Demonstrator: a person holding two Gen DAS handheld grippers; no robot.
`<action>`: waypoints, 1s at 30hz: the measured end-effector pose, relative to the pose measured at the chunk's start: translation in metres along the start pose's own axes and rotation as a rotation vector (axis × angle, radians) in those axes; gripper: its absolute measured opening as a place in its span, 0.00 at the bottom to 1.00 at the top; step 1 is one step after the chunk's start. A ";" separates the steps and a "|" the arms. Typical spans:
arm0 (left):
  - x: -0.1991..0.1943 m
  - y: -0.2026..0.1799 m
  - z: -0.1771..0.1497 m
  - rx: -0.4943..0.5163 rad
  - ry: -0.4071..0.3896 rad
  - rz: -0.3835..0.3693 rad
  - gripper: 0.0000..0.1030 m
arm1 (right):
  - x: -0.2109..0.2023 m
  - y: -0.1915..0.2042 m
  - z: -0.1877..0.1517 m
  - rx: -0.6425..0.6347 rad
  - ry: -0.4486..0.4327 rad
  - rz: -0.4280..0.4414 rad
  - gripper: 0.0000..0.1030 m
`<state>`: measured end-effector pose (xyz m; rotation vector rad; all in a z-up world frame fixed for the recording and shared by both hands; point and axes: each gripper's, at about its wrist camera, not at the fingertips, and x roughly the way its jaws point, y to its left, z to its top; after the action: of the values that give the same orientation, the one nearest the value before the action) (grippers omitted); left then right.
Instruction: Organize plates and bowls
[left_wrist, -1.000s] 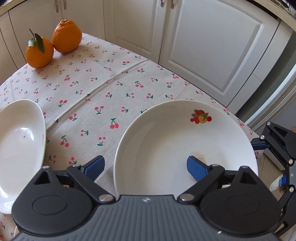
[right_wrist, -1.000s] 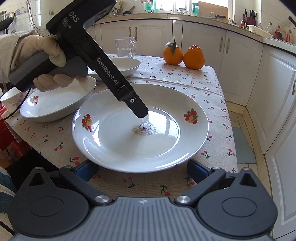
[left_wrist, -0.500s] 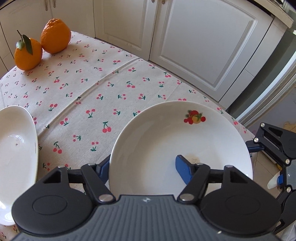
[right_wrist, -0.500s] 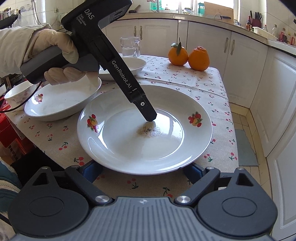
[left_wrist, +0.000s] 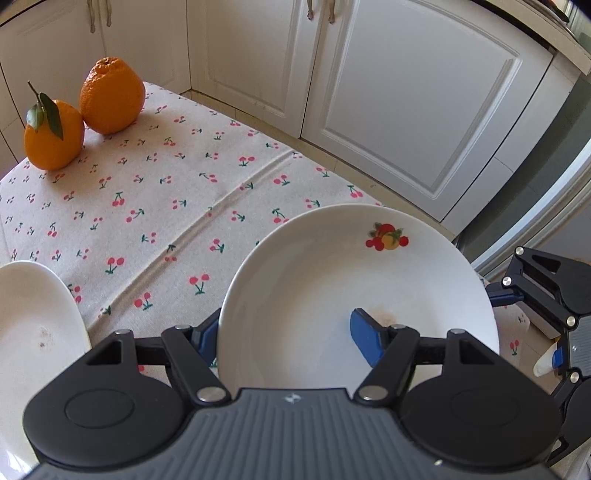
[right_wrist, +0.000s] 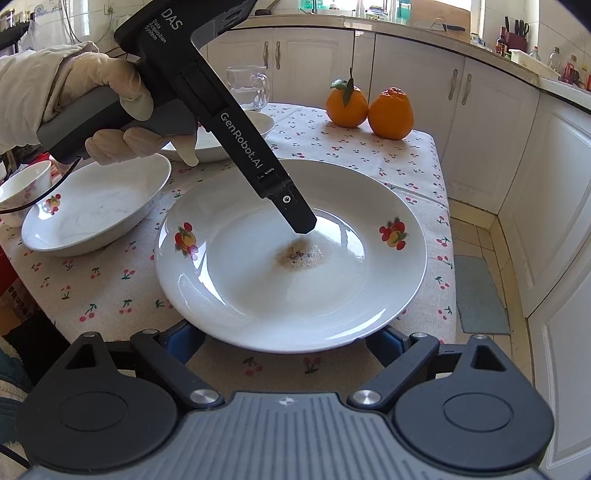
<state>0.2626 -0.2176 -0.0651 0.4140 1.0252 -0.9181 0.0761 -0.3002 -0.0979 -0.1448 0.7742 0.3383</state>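
While the left hand-held gripper (left_wrist: 284, 341) clamps the plate (left_wrist: 332, 280), its underside stays hidden

The plate (right_wrist: 291, 280) just ahead of the right gripper (right_wrist: 286, 341) is white, with red-and-yellow fruit motifs on its rim and a brown speckled stain at its centre. The tablecloth (left_wrist: 155, 206) beneath is beige, dotted with red cherries on green stems. Beyond the plate sit two oranges (right_wrist: 369, 107), one bearing a green leaf. Both grippers are black with blue pads (left_wrist: 364, 339).
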 end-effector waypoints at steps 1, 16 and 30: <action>0.002 0.002 0.003 -0.003 -0.003 -0.001 0.68 | 0.002 -0.003 0.002 0.000 0.000 -0.002 0.93; 0.023 0.023 0.031 -0.036 -0.043 0.002 0.68 | 0.028 -0.036 0.023 0.012 0.006 -0.027 0.93; 0.033 0.029 0.039 -0.049 -0.047 0.002 0.68 | 0.032 -0.042 0.026 0.037 0.014 -0.044 0.93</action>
<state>0.3143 -0.2425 -0.0778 0.3510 1.0015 -0.8952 0.1295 -0.3256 -0.1015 -0.1293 0.7894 0.2812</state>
